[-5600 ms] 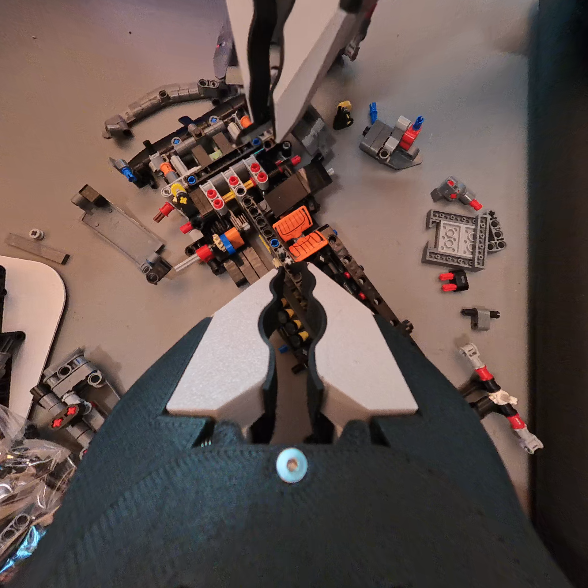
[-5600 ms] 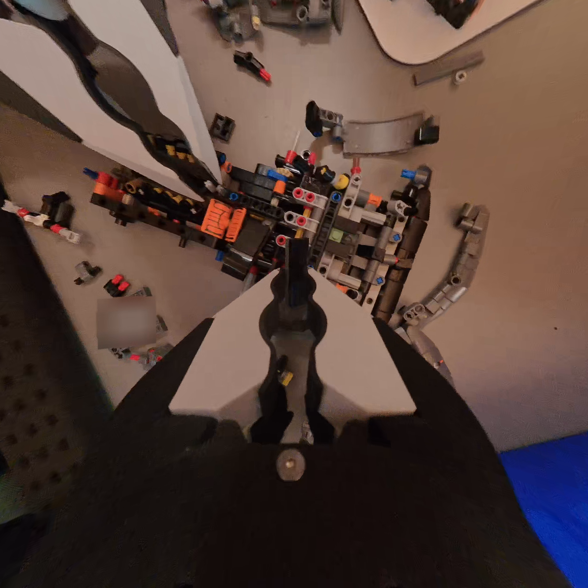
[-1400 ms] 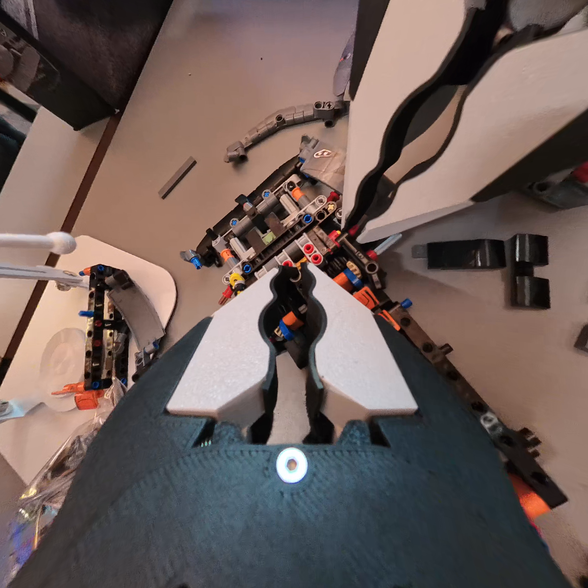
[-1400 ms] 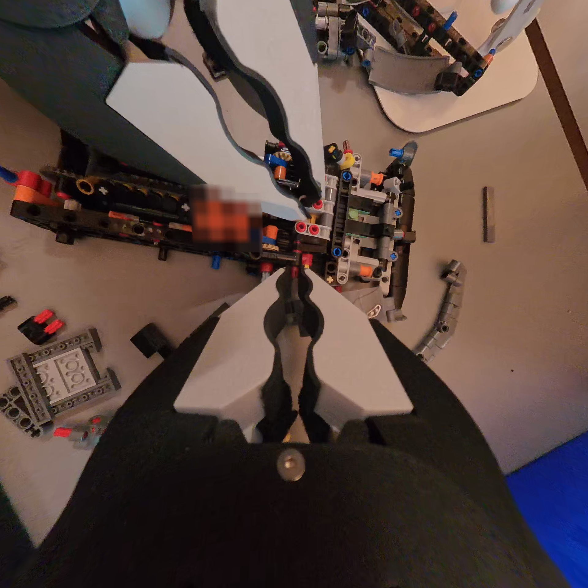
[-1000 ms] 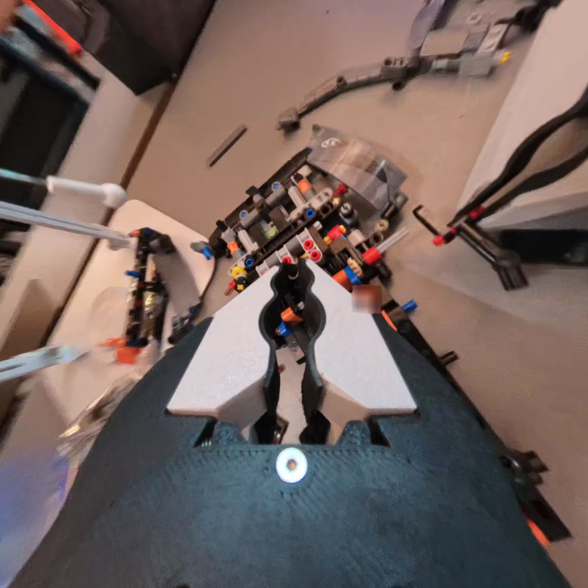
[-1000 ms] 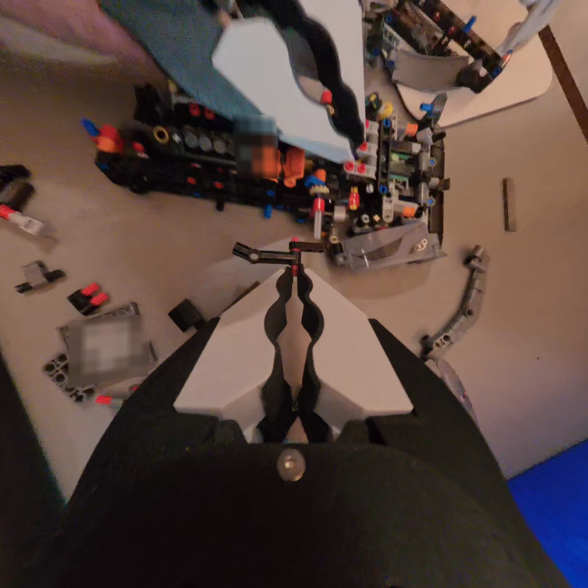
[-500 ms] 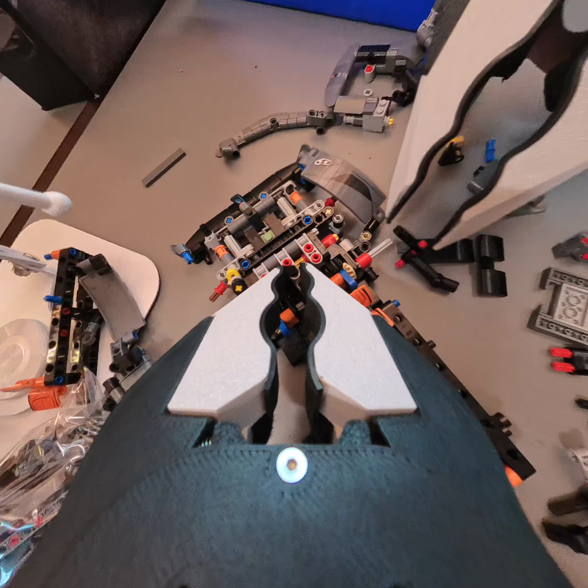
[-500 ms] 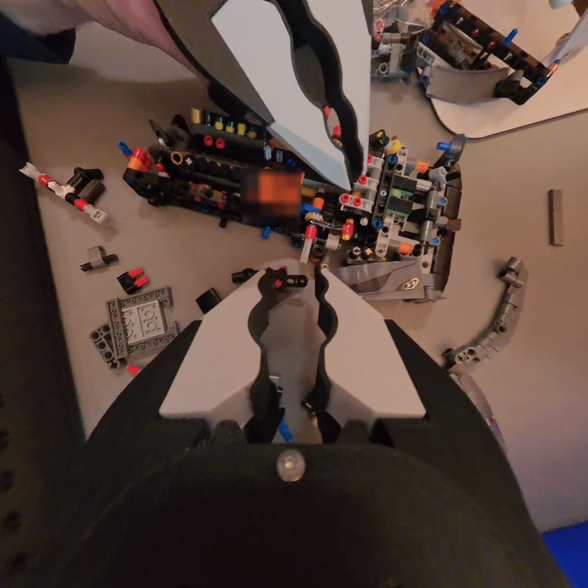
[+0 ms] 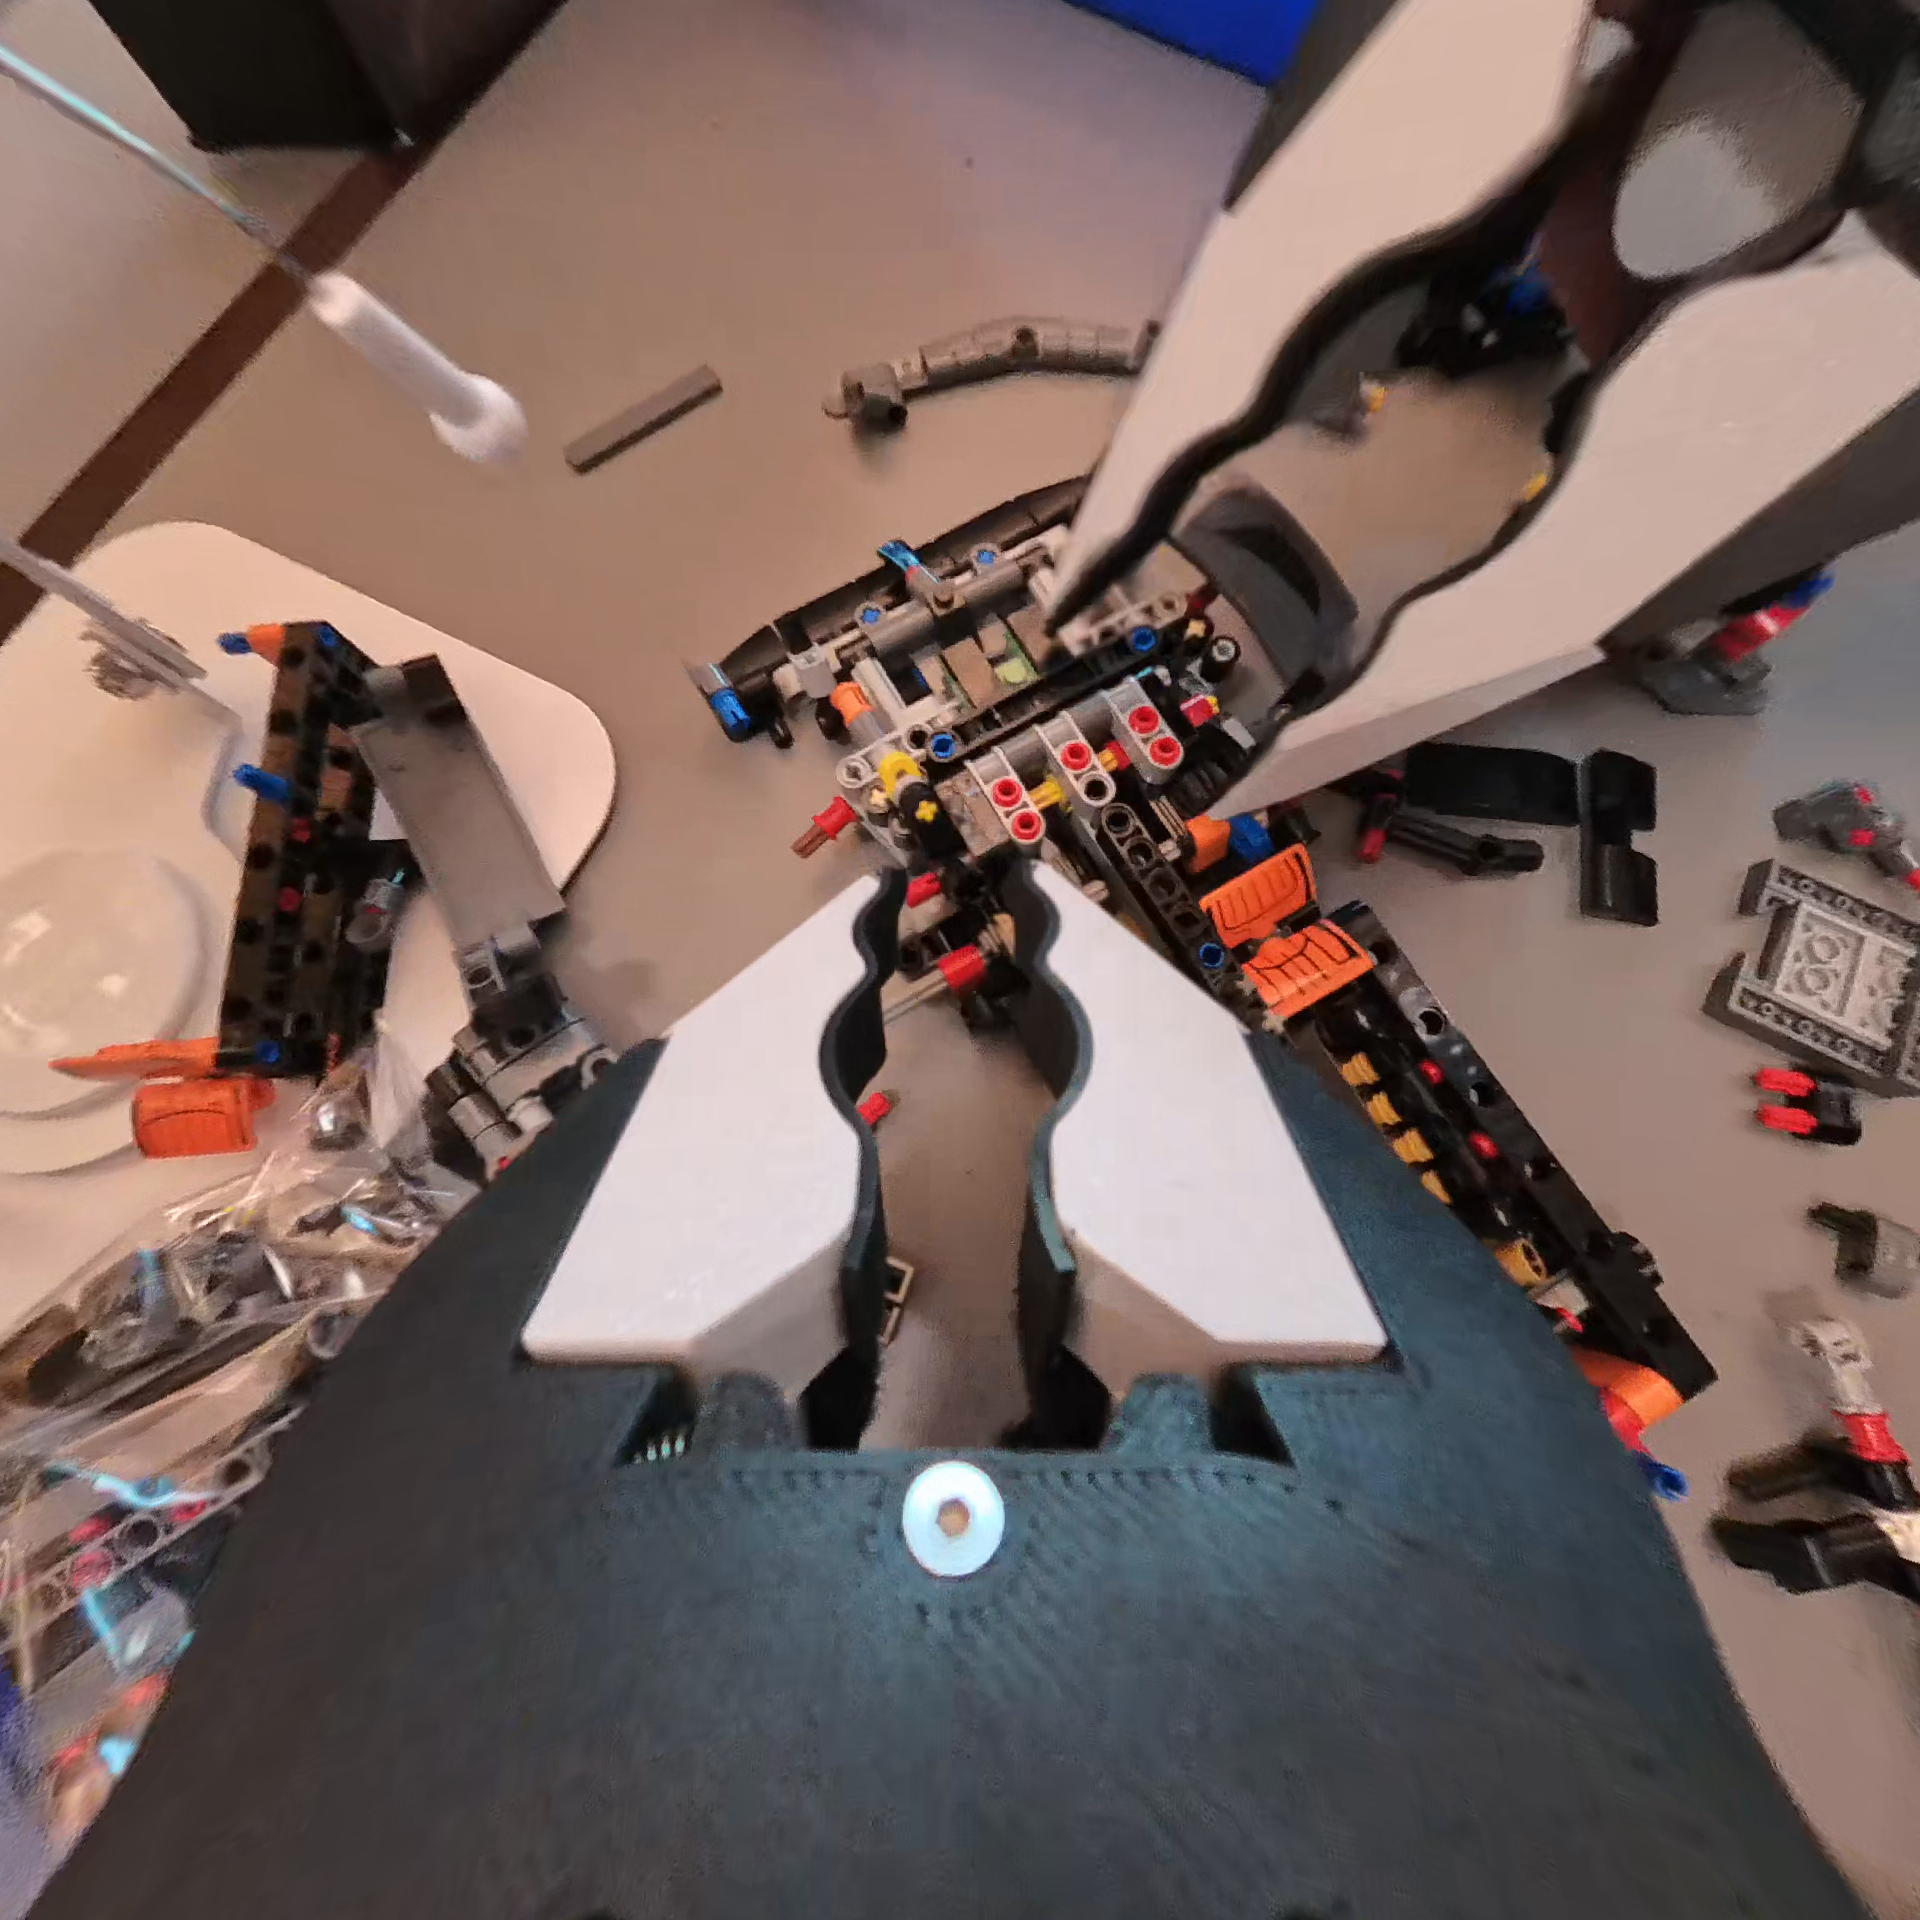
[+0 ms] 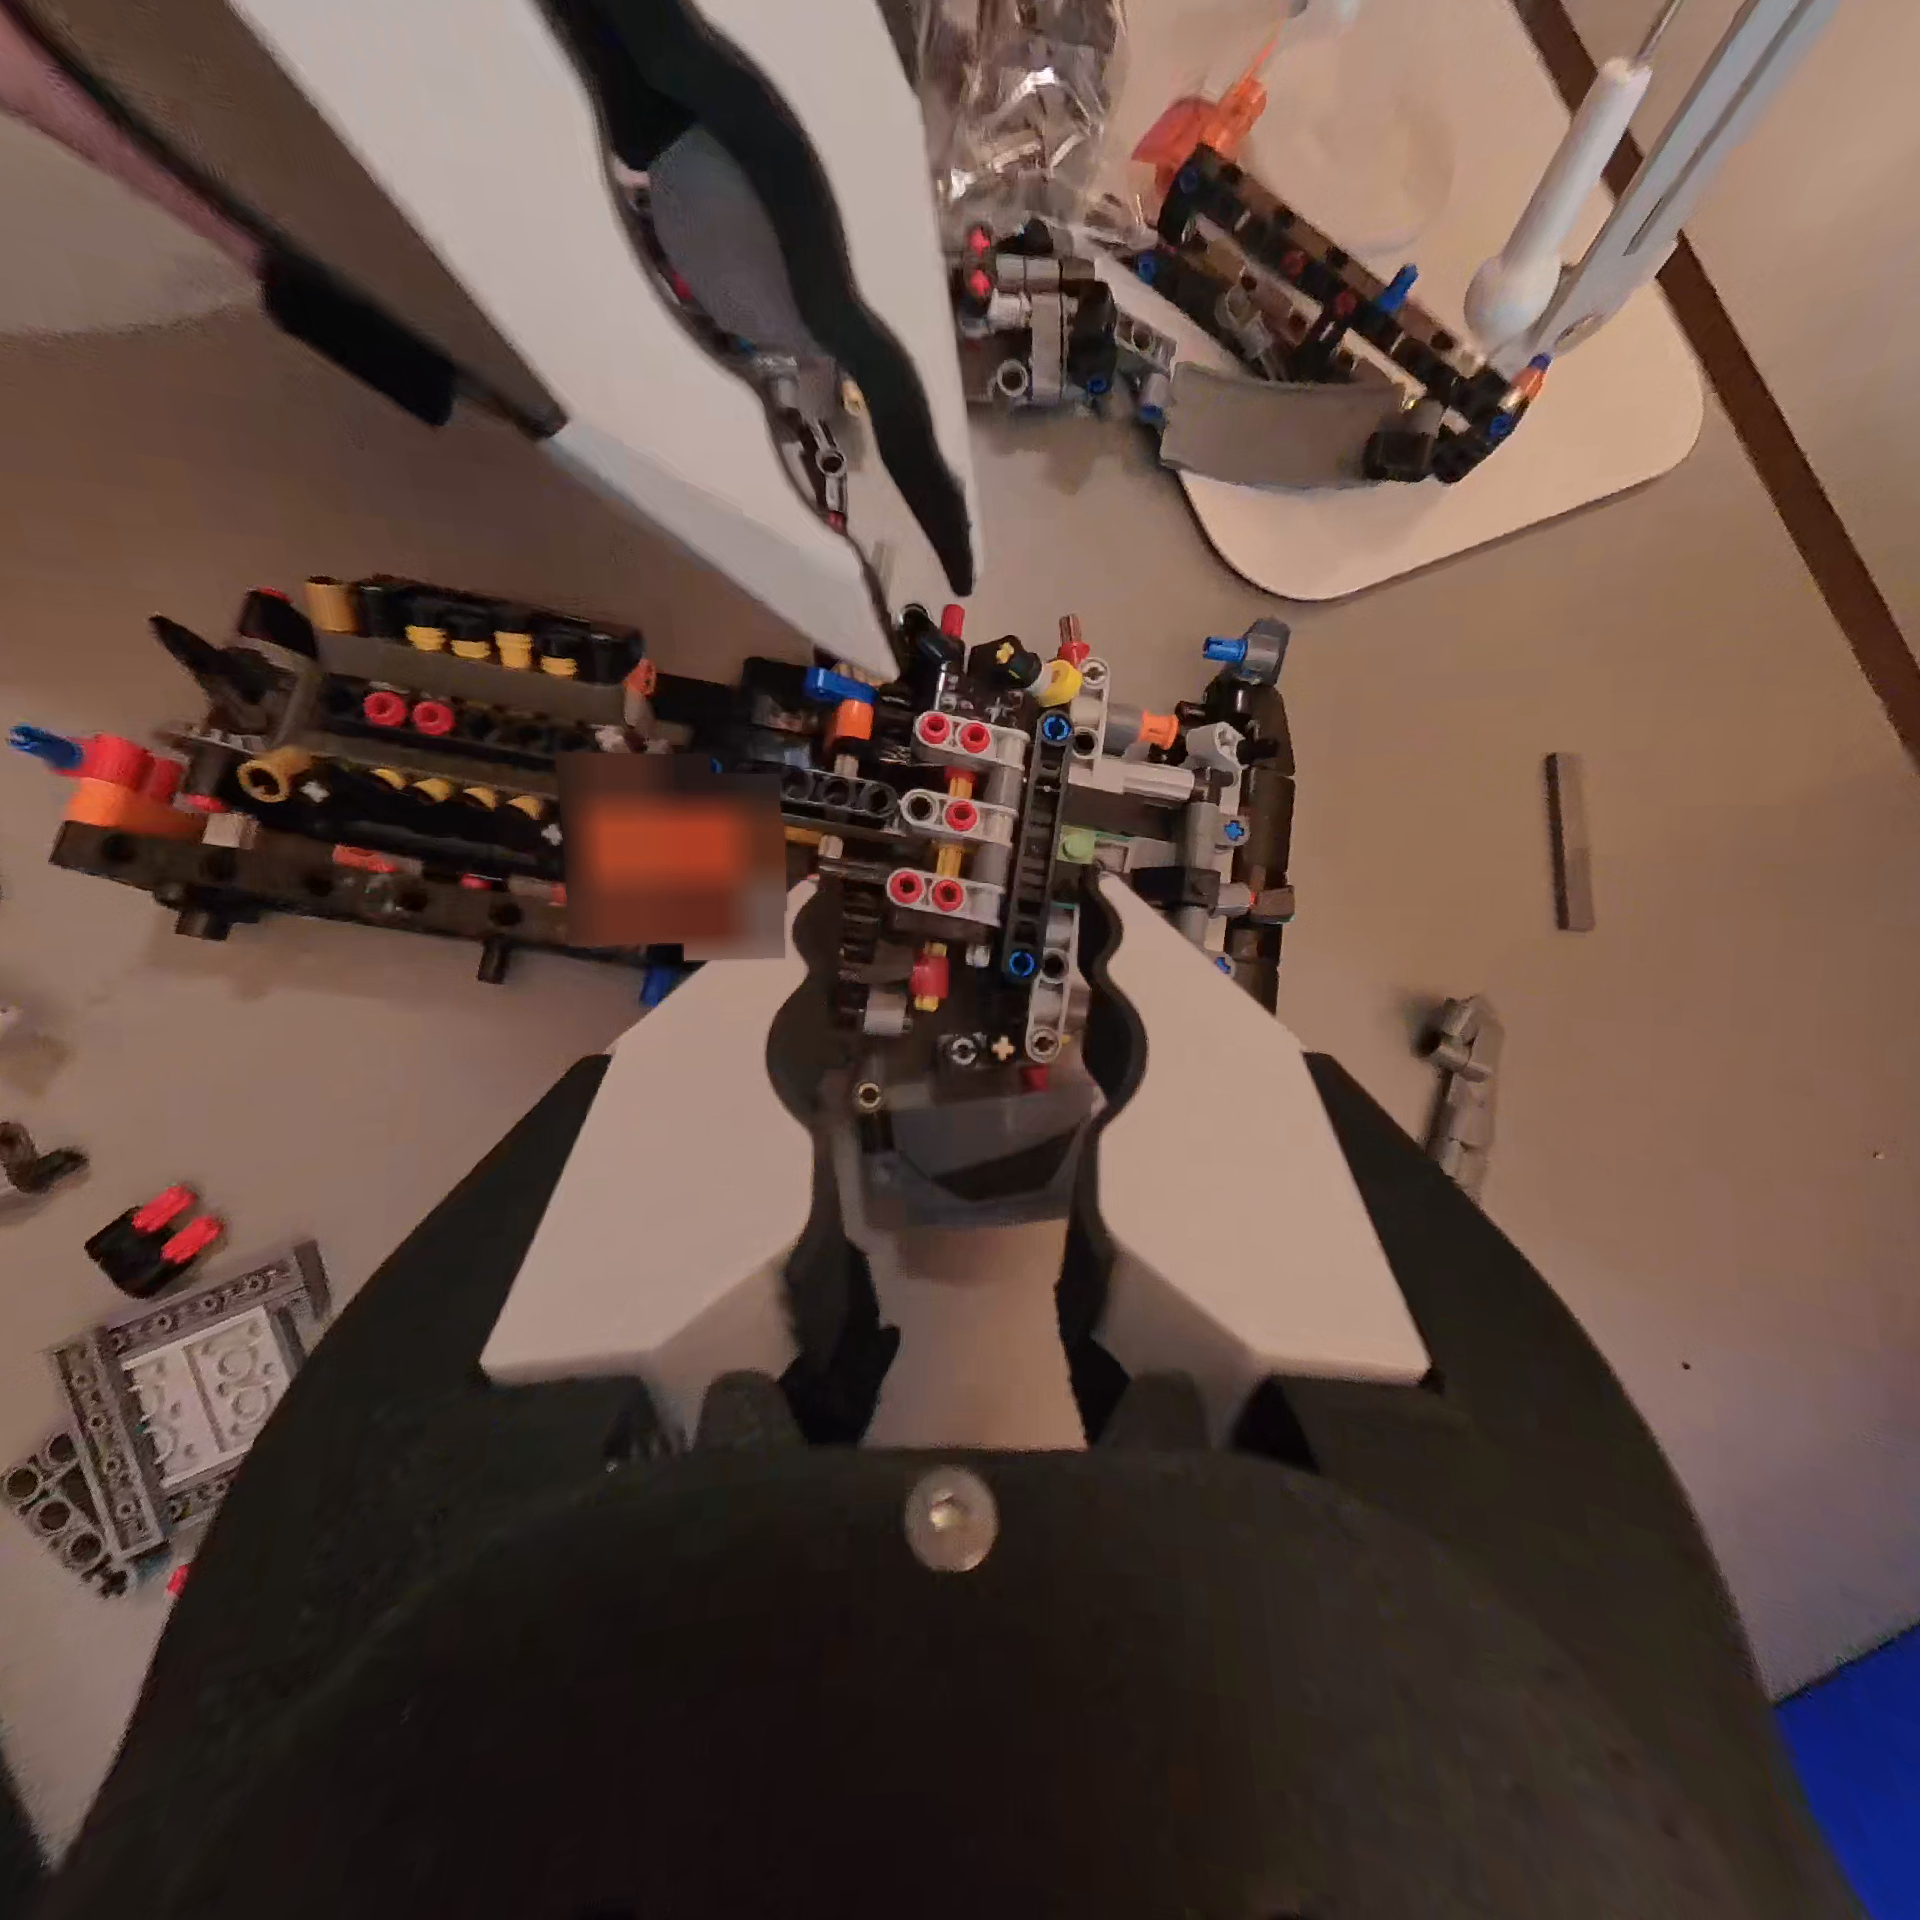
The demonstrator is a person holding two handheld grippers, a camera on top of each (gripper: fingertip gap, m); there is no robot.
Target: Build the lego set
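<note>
The lego model [image 9: 1039, 748], a black and grey frame with red, blue and yellow pins and two orange seats [image 9: 1278, 935], lies on the grey table. My left gripper [image 9: 961, 883] is open, its tips on either side of the model's near edge with the red pins. In the right wrist view the model [image 10: 1039, 790] fills the gap of my right gripper [image 10: 956, 899]. Its fingers press both sides of the end with the grey curved panel [image 10: 977, 1143]. The right gripper also shows in the left wrist view [image 9: 1153, 707]. The left gripper also shows in the right wrist view [image 10: 925, 623].
A white board [image 9: 540, 748] at the left carries a black frame sub-assembly [image 9: 301, 831]. Bags of parts [image 9: 156, 1299] lie at the near left. A grey plate [image 9: 1829, 977], black pieces [image 9: 1486, 790], a grey curved chain [image 9: 997, 353] and a flat tile [image 9: 644, 416] lie around. The tips of one gripper are about 5 cm away from the tips of the other. To the grey curved chain [image 9: 997, 353]: right tips about 12 cm, left tips about 15 cm.
The right gripper pulled a black piece with a red pin off the model, let it go on the table, opened wider and came over the model's panel end. The left gripper has opened.
</note>
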